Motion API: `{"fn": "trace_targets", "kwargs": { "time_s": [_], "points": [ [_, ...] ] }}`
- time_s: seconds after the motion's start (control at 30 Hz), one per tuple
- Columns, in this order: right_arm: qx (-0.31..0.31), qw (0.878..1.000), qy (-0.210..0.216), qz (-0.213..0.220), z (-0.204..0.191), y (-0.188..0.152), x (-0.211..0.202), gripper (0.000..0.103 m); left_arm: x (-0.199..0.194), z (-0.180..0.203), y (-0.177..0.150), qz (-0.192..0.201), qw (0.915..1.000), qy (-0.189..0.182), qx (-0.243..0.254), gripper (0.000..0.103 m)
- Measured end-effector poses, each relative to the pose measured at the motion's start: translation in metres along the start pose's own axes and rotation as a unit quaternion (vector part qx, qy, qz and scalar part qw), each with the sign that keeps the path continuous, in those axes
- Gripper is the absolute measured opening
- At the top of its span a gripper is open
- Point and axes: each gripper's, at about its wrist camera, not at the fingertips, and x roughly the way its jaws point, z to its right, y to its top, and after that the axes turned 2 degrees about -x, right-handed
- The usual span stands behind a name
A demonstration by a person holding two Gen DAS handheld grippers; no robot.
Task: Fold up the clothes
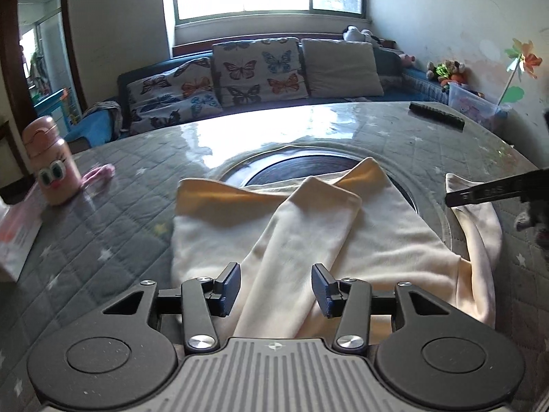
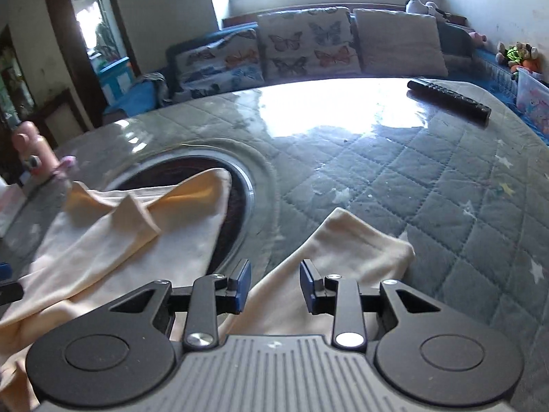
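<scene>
**Left wrist view: one sleeve folded in, one still out**

Left wrist view shows a soft cream long-sleeved top (image 1: 302, 237) lying flat on a round table with a grey quilted star cover under clear plastic (image 1: 113, 240). The top's far end hangs over a dark round hole in the middle of the table (image 1: 308, 166). One sleeve (image 1: 308, 230) is laid slantwise across the body of the top. That part looks done.

The other sleeve (image 2: 346, 257) is not folded yet. It sticks out to the side on the quilted cover, and you see it best from the right wrist view.

The left claw (image 1: 274, 288) is partly open above the folded sleeve and holds nothing. The right claw (image 2: 274, 285) is open a bit less, just over the loose sleeve, and its blue pads do not pinch the cloth.

I think the job is near the middle. The loose sleeve must come in, then the body must be folded over.

A pink bottle with cartoon eyes (image 1: 51, 161) and a long black remote (image 1: 437, 115) sit on the table too. I can read no words or labels on anything; small marks on the other claw's arm are too blurry.
</scene>
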Motion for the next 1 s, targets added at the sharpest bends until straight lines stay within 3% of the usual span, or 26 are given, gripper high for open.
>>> {"fn": "trace_targets", "kwargs": {
  "time_s": [0.2, 0.27, 0.37, 0.7, 0.83, 0.93, 1.0],
  "points": [
    [-0.024, 0.999, -0.028, 0.001, -0.003, 0.001, 0.012, 0.028, 0.03, 0.011, 0.008, -0.017, 0.9997, -0.007, 0.018, 0.051],
    [-0.045, 0.998, -0.044, 0.003, -0.007, -0.002, 0.01, 0.01, 0.04, 0.014, 0.009, -0.024, 0.9994, -0.009, 0.022, 0.052],
    [-0.058, 0.997, -0.057, 0.009, -0.008, -0.007, 0.003, 0.002, 0.051, 0.02, 0.01, -0.029, 0.999, -0.013, 0.032, 0.052],
    [0.019, 0.996, -0.049, 0.071, 0.036, -0.026, -0.069, 0.002, 0.072, 0.038, 0.013, -0.031, 0.9968, -0.025, 0.069, 0.052],
    [0.05, 0.994, -0.068, 0.067, 0.052, -0.051, -0.096, 0.002, 0.079, 0.04, 0.013, -0.031, 0.9963, -0.029, 0.075, 0.051],
    [0.072, 0.992, -0.089, 0.053, 0.063, -0.069, -0.104, 0.003, 0.08, 0.04, 0.014, -0.028, 0.9963, -0.03, 0.075, 0.042],
    [0.076, 0.99, -0.105, 0.053, 0.065, -0.074, -0.107, 0.004, 0.08, 0.04, 0.014, -0.026, 0.9963, -0.028, 0.077, 0.029]
  ]
}}
